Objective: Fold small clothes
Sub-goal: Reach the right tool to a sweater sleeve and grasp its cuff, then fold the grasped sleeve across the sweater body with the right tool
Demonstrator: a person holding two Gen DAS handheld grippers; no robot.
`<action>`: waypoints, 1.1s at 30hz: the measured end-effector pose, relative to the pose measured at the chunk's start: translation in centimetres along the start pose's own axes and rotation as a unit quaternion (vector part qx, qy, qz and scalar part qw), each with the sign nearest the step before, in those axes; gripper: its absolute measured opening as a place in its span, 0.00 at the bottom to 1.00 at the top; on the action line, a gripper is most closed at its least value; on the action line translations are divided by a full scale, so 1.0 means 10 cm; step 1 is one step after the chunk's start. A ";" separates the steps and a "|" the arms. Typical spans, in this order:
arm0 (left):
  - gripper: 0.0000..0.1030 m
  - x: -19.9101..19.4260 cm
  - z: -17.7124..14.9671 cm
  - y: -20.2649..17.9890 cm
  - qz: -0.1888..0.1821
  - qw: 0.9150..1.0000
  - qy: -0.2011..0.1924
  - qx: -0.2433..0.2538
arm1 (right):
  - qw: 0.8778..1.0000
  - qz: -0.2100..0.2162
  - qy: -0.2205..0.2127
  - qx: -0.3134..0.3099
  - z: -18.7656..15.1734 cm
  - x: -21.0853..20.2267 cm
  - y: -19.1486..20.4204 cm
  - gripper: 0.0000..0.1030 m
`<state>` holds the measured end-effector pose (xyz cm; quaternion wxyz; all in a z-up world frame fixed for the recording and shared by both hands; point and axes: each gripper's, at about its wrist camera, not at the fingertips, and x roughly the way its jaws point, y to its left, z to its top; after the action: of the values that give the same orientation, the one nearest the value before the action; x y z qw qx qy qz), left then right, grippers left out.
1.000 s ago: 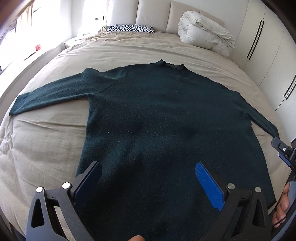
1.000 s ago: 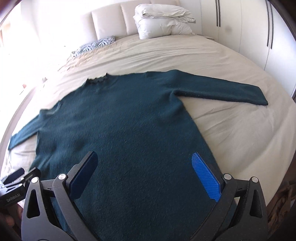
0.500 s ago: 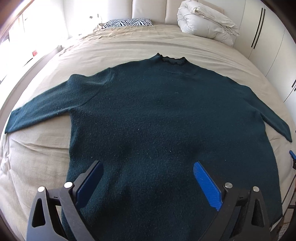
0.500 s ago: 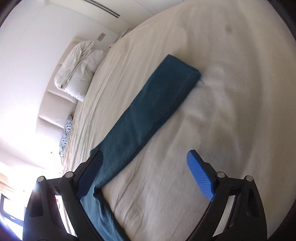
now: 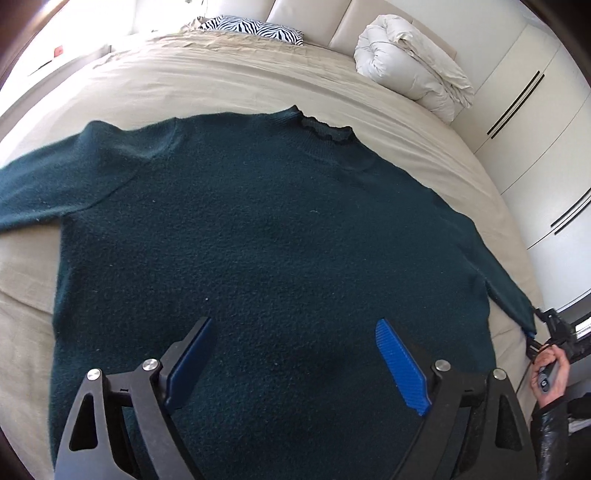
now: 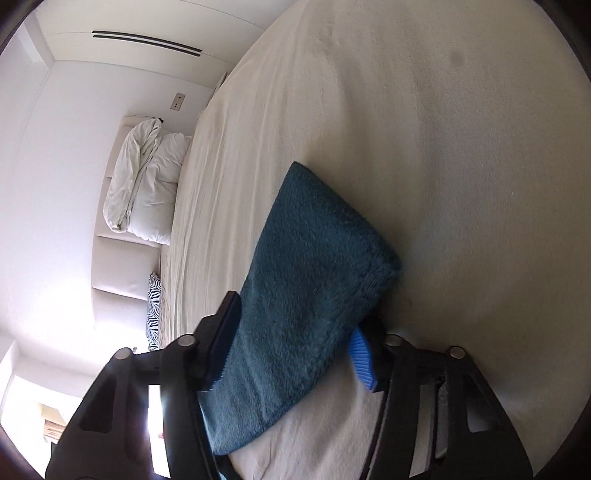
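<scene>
Across the middle of the bed [image 5: 229, 79] lies a dark green sweater [image 5: 266, 251], spread flat, front or back up I can't tell; collar toward the headboard end, hem toward the near edge, body covering most of the beige sheet; one sleeve runs out toward the bed's left edge, the other toward the right edge.

Left gripper [image 5: 291, 365] hovers over the lower body of the sweater, approx. centre of the hem area; jaws wide apart and closing, w/ nothing between the blue pads [image 5: 400, 369]; pads don't touch the knit.

Right gripper [image 6: 291, 347] is at the bed's right edge, rolled on its side, so the bed looks tilted in its view; the sleeve cuff [image 6: 314, 266] sits between its fingers and the jaws are closing on it; both pads look to be against the fabric, cuff end sticking out past the fingertips onto the sheet. From the left view, a hand [image 5: 550, 373] in a dark sleeve holds that gripper right at the cuff.

Far end of bed: rolled white duvet [image 5: 410, 62] at the right corner by the headboard; zebra-print pillow [image 5: 251, 26] toward the left corner.
</scene>
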<state>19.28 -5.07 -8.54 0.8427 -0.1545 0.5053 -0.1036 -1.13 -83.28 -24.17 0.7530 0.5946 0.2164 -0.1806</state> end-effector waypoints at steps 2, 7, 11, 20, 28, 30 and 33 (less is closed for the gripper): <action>0.87 0.03 0.05 0.02 -0.017 1.000 0.002 -0.011 | 1.000 -0.018 -0.002 -0.008 0.12 0.11 0.01 0.27; 0.87 0.03 0.19 -0.07 -0.043 0.999 -0.002 -0.009 | 0.996 -0.047 -0.009 -0.073 0.13 0.20 0.36 0.08; 0.87 0.01 0.37 -0.22 -0.077 0.997 -0.011 0.005 | 0.986 -0.067 -0.017 -0.154 -0.13 0.27 0.93 0.07; 0.86 0.17 0.70 -0.38 -0.186 0.982 0.010 -0.022 | 0.867 -0.060 0.025 -0.494 -2.03 0.83 2.75 0.06; 0.88 0.55 0.65 -0.28 -0.267 0.958 0.060 -0.088 | 0.772 -0.044 0.118 -0.622 -3.94 1.37 2.98 0.07; 0.88 0.68 0.61 -0.22 -0.275 0.952 0.076 -0.108 | 0.769 -0.052 0.136 -0.622 -4.15 1.43 2.79 0.07; 0.90 0.83 0.59 -0.19 -0.278 0.948 0.094 -0.124 | 0.775 -0.059 0.144 -0.613 -4.28 1.47 2.63 0.12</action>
<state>28.34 -8.69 -12.05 0.7034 -0.3818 0.5278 -0.2844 20.39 -35.86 -19.19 0.9061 0.0126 0.4214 0.0338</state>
